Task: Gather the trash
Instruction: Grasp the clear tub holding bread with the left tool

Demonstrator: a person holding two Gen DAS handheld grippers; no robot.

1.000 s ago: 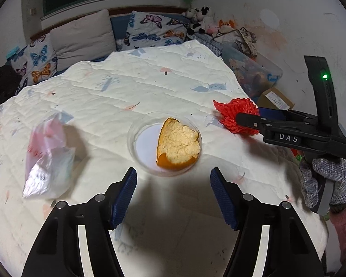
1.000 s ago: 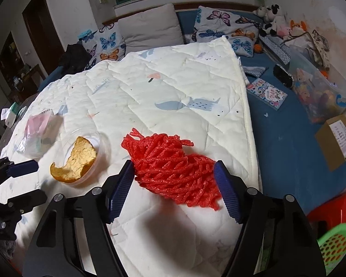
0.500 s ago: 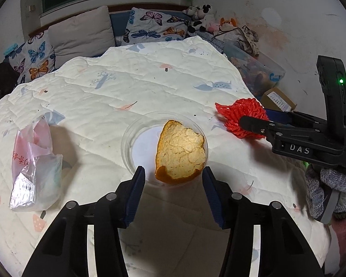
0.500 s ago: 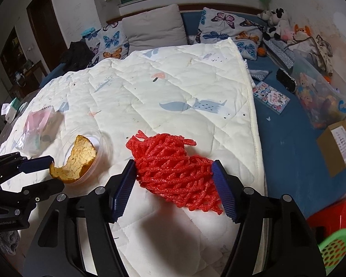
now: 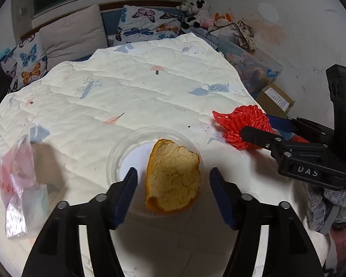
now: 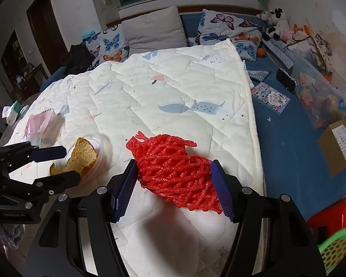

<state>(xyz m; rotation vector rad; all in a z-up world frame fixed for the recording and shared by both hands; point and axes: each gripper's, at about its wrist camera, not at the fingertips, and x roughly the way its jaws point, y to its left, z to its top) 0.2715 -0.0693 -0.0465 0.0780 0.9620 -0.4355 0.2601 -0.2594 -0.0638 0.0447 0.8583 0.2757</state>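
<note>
An orange peel (image 5: 173, 182) lies in a clear plastic dish (image 5: 126, 147) on the white quilt. My left gripper (image 5: 173, 191) is open, its fingers on either side of the peel, over the dish's near rim. A red foam net (image 6: 175, 175) lies near the quilt's right edge. My right gripper (image 6: 173, 187) is open with its blue pads touching or nearly touching both sides of the net. The net (image 5: 240, 124) and right gripper (image 5: 260, 133) also show in the left wrist view. The peel (image 6: 80, 157) and left gripper (image 6: 55, 164) show in the right wrist view.
A crumpled pink and clear plastic bag (image 5: 23, 184) lies on the quilt left of the dish. Pillows (image 5: 71, 34) line the far end. A cardboard box (image 6: 339, 145), a clear toy bin (image 6: 323, 97) and a green basket (image 6: 334, 251) sit right of the quilt.
My left gripper has moved forward until its fingers flank the peel. My right gripper has moved forward around the red net and its jaws have narrowed onto it.
</note>
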